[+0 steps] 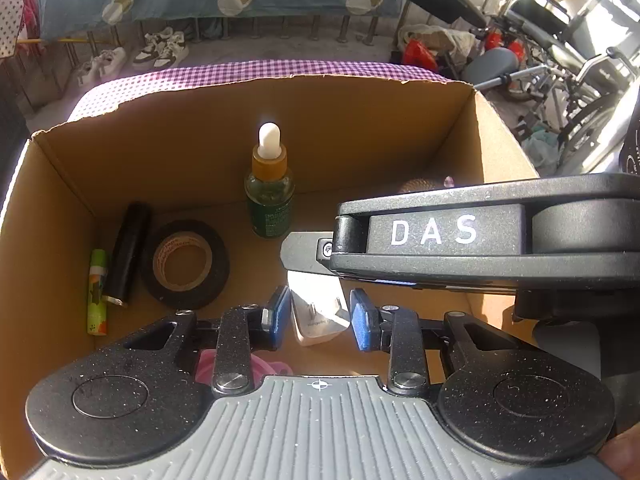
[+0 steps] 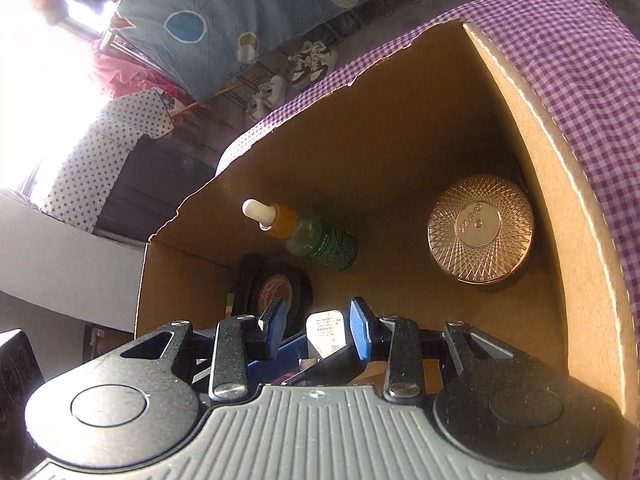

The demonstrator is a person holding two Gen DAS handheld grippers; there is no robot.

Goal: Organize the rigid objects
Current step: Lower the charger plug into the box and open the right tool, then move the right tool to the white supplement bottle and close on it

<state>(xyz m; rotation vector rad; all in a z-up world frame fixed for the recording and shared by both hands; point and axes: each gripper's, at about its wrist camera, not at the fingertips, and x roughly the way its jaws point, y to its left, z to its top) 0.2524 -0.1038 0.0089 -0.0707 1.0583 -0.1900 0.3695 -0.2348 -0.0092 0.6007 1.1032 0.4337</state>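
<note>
Left gripper (image 1: 320, 320) sits at 6 o'clock in its own cam, tipped down into cardboard box (image 1: 360, 128). Blue pads (image 1: 280, 318) are set narrow either side of a white plug adapter (image 1: 316, 328), which lies on the box floor w/ prongs up. A thin gap shows at the pads, so not pressing. Pink item (image 1: 208, 364) peeks from under the gripper at 7 o'clock; can't ID it.

Right gripper (image 2: 318, 330) comes in over the adapter from 3 o'clock of the left cam. In its own cam the jaws are narrow, w/ adapter label and left gripper's finger seen through the gap. Can't tell if its pads touch anything.

Further in, at 9 o'clock of the left cam, three things lie flat side by side:
- green stick (image 1: 98, 292)
- black tube (image 1: 128, 254)
- black tape roll (image 1: 186, 266)

Dropper bottle (image 1: 270, 196), white bulb on top, stands upright by the back wall at 12 o'clock. Gold round compact (image 2: 480, 228) rests in the far right corner, 2 o'clock in the right cam.

Beyond the box lies purple check cloth (image 1: 248, 74), then sneakers (image 1: 160, 48) at 11 o'clock and a wheelchair (image 1: 560, 60) at 2 o'clock.
</note>
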